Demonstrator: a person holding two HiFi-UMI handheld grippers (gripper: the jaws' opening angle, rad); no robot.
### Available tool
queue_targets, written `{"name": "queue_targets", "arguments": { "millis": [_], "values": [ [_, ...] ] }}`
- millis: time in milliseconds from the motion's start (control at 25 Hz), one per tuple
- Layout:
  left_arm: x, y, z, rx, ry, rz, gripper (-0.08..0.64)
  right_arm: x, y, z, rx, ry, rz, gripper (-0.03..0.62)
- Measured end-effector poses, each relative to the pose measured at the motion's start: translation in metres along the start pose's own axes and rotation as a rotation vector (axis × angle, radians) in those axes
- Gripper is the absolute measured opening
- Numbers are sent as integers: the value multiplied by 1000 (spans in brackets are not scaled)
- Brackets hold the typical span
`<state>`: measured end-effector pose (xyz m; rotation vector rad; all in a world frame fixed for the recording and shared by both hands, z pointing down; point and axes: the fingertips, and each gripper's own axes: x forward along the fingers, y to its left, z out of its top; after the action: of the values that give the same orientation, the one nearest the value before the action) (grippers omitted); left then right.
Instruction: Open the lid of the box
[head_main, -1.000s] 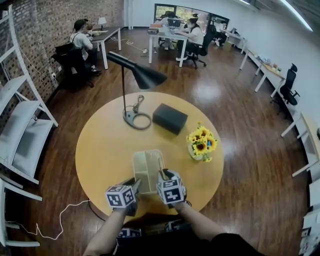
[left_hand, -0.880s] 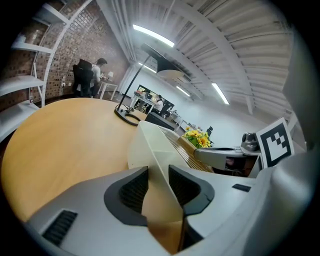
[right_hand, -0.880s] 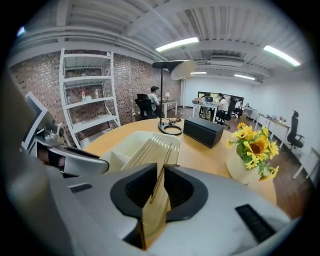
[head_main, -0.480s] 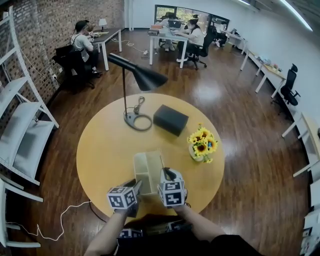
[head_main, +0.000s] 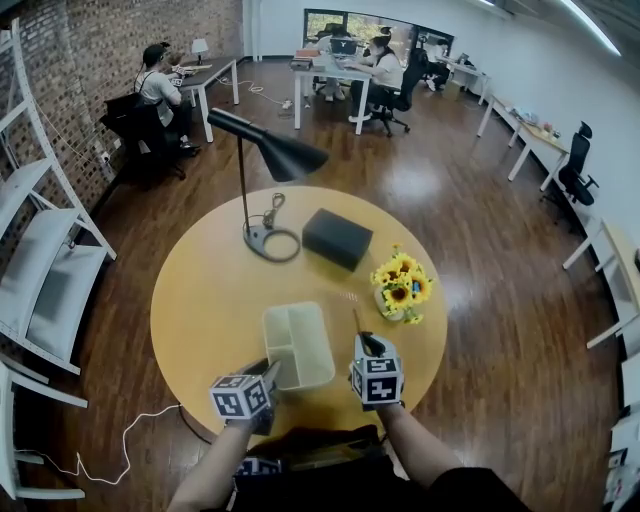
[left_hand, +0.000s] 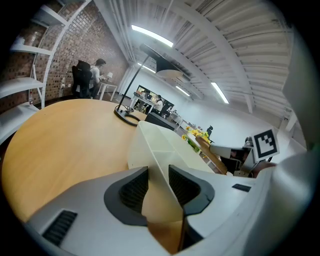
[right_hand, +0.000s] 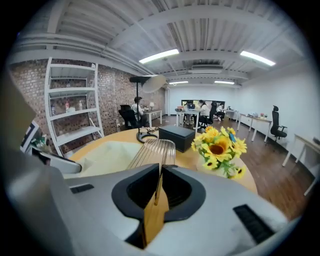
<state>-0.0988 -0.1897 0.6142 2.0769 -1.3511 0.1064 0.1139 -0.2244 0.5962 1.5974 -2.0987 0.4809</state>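
Left gripper (left_hand: 159, 184) clamped on near corner wall of cream two-compartment box (head_main: 288, 336), so I keep it pinned near table (head_main: 200, 290) front edge. Right gripper (right_hand: 159, 189) pinches slatted wooden lid (right_hand: 152, 150) edge-up, just right of box, compartments exposed.

shelf (head_main: 42, 262) cut off, box (head_main: 298, 345) corner hidden

Open table (head_main: 200, 290) left of box (head_main: 297, 345); sunflowers (head_main: 402, 285) close on right.
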Motion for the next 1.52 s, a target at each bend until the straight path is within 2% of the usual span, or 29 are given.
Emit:
{"name": "queue_targets", "arguments": {
  "millis": [160, 320, 480, 760, 960, 1080, 1200, 1320, 1520],
  "values": [
    [-1, 0, 1, 2, 2, -1, 123, 20, -30, -51, 4, 103, -64, 25],
    [0, -1, 1, 19, 13, -8, 126, 36, -43, -104, -82, 250, -124, 25],
    [2, 0, -2, 11, 17, -11, 127, 40, -41, -114, -70, 227, -112, 23],
    [1, -1, 0, 5, 8, -12, 129, 44, -45, -122, -31, 249, -83, 15],
    [0, 0, 0, 3, -7, -14, 129, 33, -55, -121, 62, 186, -92, 25],
    [-1, 0, 0, -4, -14, -16, 129, 13, -51, -90, 119, 72, -58, 3],
    [-3, 0, 3, -17, -26, -35, 130, -12, -48, -50, 127, -41, -39, 2],
    [-13, -5, 22, -33, -101, -70, 127, -38, -49, -12, 130, -132, -41, 2],
    [-48, -14, 70, -50, -301, -118, 126, -81, -47, 47, 160, -295, -14, 2]
  ]
}}
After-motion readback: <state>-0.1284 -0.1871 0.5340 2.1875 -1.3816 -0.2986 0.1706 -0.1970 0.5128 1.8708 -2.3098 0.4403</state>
